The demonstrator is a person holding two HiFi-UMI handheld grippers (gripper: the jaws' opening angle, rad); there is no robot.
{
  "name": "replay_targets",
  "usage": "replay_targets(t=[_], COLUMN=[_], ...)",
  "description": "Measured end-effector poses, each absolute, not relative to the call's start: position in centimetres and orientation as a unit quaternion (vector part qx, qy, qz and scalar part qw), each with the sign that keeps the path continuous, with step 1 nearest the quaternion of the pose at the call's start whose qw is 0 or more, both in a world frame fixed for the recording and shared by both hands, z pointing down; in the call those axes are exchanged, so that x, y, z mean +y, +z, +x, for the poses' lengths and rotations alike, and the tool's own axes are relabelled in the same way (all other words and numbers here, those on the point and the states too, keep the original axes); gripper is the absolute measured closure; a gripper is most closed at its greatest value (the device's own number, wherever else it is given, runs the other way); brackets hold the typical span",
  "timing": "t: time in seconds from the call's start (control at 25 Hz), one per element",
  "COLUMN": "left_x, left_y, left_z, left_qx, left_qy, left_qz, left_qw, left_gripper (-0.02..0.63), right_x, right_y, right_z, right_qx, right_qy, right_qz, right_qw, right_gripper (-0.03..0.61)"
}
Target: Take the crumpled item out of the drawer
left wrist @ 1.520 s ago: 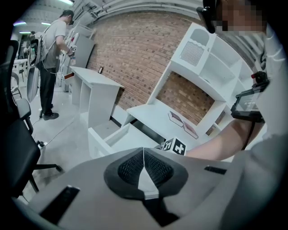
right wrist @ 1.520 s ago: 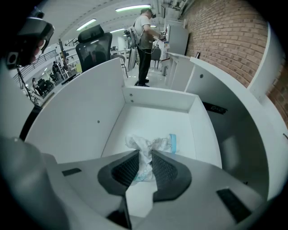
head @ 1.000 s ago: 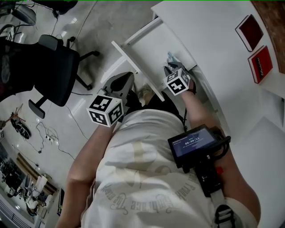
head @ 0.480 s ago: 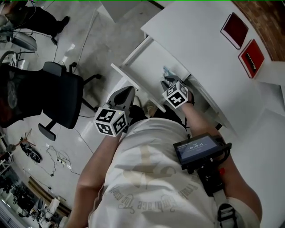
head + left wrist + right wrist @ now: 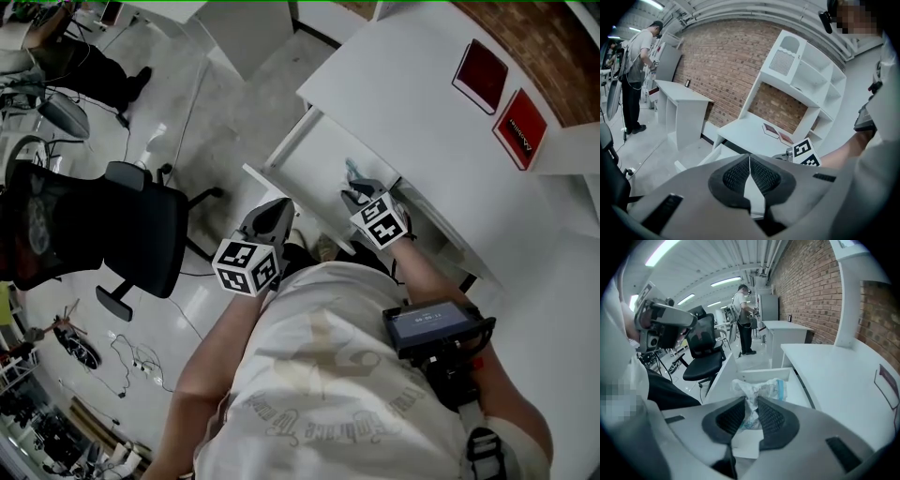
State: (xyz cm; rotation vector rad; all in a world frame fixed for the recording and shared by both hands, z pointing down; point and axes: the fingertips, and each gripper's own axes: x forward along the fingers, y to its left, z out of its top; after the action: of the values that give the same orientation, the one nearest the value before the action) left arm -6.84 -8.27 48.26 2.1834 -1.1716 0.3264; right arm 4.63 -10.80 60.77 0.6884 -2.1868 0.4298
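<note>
right gripper (image 5: pixel 751 416) clamped on crumpled item (image 5: pixel 757 390), thin plastic-y wad, held over drawer (image 5: pixel 309 159) near its edge by desk (image 5: pixel 403 103). looks light, soft, bit slippery, so pinch bunched middle. left gripper (image 5: pixel 750 176) closed, empty

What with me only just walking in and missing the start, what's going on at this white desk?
A person at the white desk holds a gripper in each hand. The right gripper is shut on a crumpled plastic wrapper and holds it over the desk's open drawer. The left gripper is shut and empty, held near the drawer's front. The wrapper has not yet been set down anywhere.
</note>
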Motion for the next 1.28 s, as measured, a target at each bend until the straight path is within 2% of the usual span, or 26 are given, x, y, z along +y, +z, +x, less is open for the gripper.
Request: replay_targets(t=[0.4,1.28], left_x=[-9.0,-10.1], left_y=[47.7,42.4], left_z=[-7.8,-6.1], left_qx=[-0.437,-0.406], left_qy=[0.124,0.101], left_qz=[0.838,0.875], left_qw=[0.302,0.243], left_gripper=[0.591,0.591], right_x=[-12.4,-11.9], right_y=[54.3,43.6], right_z=[2.5,3.5], right_qx=[-0.889,-0.917], right_qy=[0.161,0.138], right_qz=[0.29,0.319], right_qw=[0.317,0.194], right_gripper=[0.483,0.485])
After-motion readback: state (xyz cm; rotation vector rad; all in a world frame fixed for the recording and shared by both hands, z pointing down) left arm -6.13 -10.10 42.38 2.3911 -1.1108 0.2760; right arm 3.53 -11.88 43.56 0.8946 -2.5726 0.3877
